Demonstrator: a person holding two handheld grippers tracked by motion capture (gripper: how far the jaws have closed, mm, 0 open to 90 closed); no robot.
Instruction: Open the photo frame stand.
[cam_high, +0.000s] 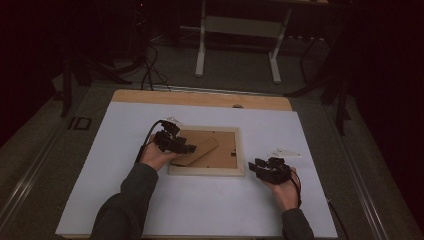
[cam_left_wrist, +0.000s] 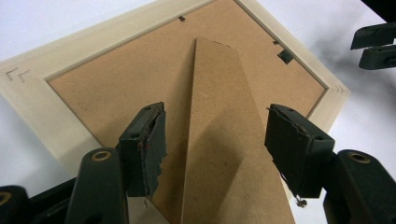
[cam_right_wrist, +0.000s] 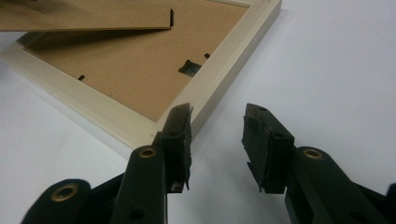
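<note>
The picture frame (cam_high: 206, 171) lies face down mid-tabletop (cam_high: 125, 210), its fibreboard easel stand (cam_left_wrist: 224, 140) hinged up off the backing board (cam_left_wrist: 116, 88). The left claw (cam_left_wrist: 215, 149) gapes wide astride the stand, pads clear of it. The right claw (cam_right_wrist: 217, 140), half open and empty, waits at the frame's right corner. To fold the stand cleanly, pinch its edges squarely while bracing that corner.

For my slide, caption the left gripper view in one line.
Open left gripper straddles the raised brown stand of a face-down picture frame on the white table.
</note>
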